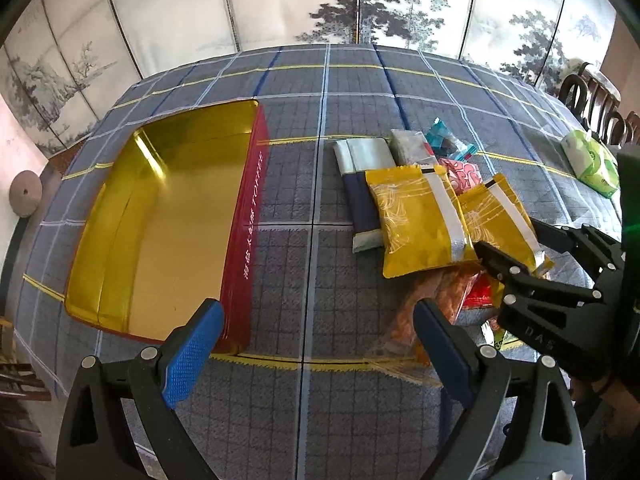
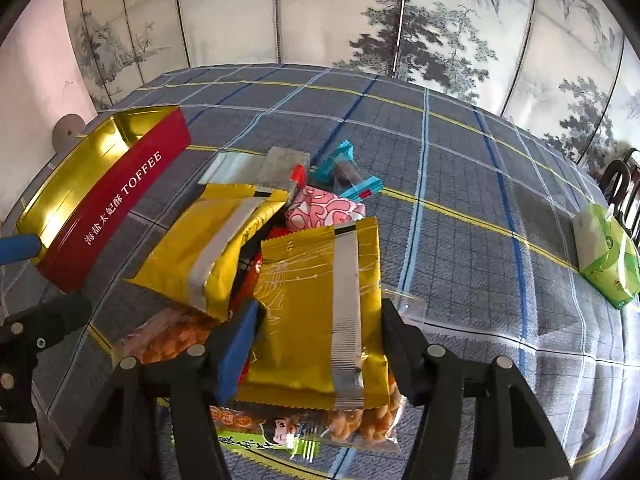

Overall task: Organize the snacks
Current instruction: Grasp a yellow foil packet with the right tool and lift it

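The red toffee tin (image 1: pixel 160 216), open and gold inside, lies just beyond the left gripper's (image 1: pixel 316 344) left jaw; those jaws stand wide over bare tablecloth (image 1: pixel 320 92). Only the right wrist view shows the right gripper (image 2: pixel 316 344) straddling the near yellow packet (image 2: pixel 320 300), jaws wide at its two edges; whether they press it I cannot tell. A green tissue pack (image 2: pixel 604 256) lies well off to its right.
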{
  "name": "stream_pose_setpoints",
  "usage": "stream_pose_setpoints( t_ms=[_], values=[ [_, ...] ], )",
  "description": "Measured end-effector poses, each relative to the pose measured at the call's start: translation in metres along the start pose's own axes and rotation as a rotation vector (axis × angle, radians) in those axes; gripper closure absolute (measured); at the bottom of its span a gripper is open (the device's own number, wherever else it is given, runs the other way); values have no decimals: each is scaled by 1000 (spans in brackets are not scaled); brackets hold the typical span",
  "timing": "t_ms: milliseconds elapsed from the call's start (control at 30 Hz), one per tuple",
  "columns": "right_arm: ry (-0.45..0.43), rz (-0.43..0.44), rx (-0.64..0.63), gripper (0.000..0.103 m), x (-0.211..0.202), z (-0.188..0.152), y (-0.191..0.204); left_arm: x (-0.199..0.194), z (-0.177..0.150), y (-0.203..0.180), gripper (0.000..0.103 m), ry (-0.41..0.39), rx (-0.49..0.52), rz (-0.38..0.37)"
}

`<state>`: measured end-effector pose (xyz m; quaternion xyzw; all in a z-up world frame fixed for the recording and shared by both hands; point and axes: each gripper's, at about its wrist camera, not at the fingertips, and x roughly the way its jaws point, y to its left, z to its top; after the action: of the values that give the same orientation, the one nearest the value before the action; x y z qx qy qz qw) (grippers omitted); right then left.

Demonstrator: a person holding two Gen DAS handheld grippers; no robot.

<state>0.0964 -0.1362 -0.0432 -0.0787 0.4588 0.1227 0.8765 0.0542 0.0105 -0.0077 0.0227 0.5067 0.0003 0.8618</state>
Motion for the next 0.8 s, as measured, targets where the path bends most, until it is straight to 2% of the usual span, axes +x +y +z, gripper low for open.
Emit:
stream_pose_setpoints(
  t_ms=[67,167,333,400,533,700,800],
  values=[
    [15,-9,-16,34,4,0,1,2,1,-1,9,3,4,2],
    [5,-40,-58,34,7,-2,7,2,3,-2,9,2,6,4],
    [4,-28,-48,34,6,-1,6,3,8,-6,9,-2,17,4],
    [-8,-23,-47,43,4,-2,6,3,10,-8,9,-3,21,2],
    [-11,2,-23,43,0,-3,1,2,14,-13,9,-9,32,-12],
    [-84,-5,29,43,-18,-6,-14,3,20,-18,9,-3,24,-43],
    [-120,-43,63,43,-26,-6,-29,4,24,-22,7,-3,22,-78]
  ],
)
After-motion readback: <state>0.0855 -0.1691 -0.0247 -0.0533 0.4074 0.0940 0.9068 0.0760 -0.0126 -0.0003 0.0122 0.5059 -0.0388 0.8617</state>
